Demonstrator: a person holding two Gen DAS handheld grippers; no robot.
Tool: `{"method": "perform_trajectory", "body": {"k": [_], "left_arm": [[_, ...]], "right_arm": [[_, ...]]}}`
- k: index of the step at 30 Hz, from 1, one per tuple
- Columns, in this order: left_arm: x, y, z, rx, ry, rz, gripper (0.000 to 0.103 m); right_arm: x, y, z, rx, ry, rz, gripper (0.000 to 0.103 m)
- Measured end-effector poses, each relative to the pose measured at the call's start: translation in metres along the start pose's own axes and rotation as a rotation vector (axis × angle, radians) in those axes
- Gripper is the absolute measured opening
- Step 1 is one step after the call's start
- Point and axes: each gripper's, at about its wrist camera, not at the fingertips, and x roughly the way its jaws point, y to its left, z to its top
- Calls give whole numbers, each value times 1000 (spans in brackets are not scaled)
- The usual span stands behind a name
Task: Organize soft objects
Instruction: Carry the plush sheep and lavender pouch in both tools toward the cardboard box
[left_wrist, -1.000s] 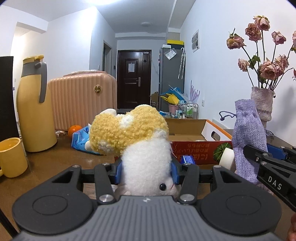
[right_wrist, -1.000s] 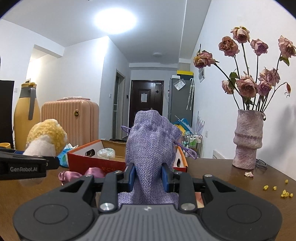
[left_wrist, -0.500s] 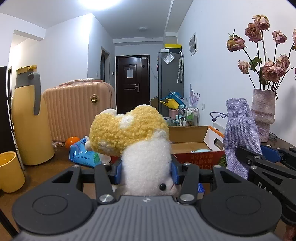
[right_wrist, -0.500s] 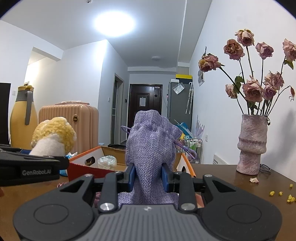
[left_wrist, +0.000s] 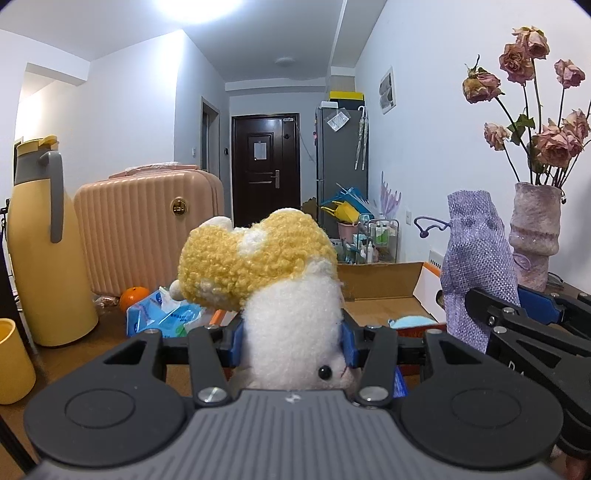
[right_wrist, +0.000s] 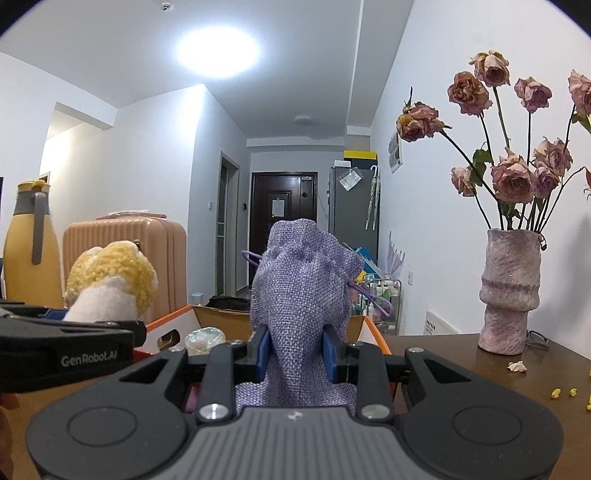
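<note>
My left gripper (left_wrist: 293, 341) is shut on a white and yellow plush toy (left_wrist: 273, 280), its blue pads squeezing the white body. The toy stands upright above the jaws. My right gripper (right_wrist: 297, 352) is shut on a purple woven drawstring pouch (right_wrist: 301, 280), which rises between its blue pads. Each gripper shows in the other's view: the pouch (left_wrist: 474, 266) at the right, the plush toy (right_wrist: 110, 282) at the left. Behind both stands an open cardboard box (left_wrist: 384, 288) with orange edges, on a brown table (right_wrist: 461, 365).
A yellow thermos jug (left_wrist: 40, 243) and yellow cup (left_wrist: 13, 360) stand at the left. An orange (left_wrist: 133, 297) and blue wipes pack (left_wrist: 162, 317) lie near the box. A vase of dried roses (right_wrist: 509, 288) stands right, with petals and crumbs (right_wrist: 554, 391) around it. A pink suitcase (left_wrist: 147, 229) is behind.
Both grippers have drawn back from the box together, keeping their holds. The box, jug and vase look farther and lower in view; the yellow cup has slid toward the left edge.
</note>
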Motion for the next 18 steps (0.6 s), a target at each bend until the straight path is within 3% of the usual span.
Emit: {"method": "perform_trajectory", "body": {"k": [18], "left_arm": [[48, -3, 18, -36, -20, 19, 49]], "right_arm": [[47, -3, 15, 29, 7, -26, 28]]}}
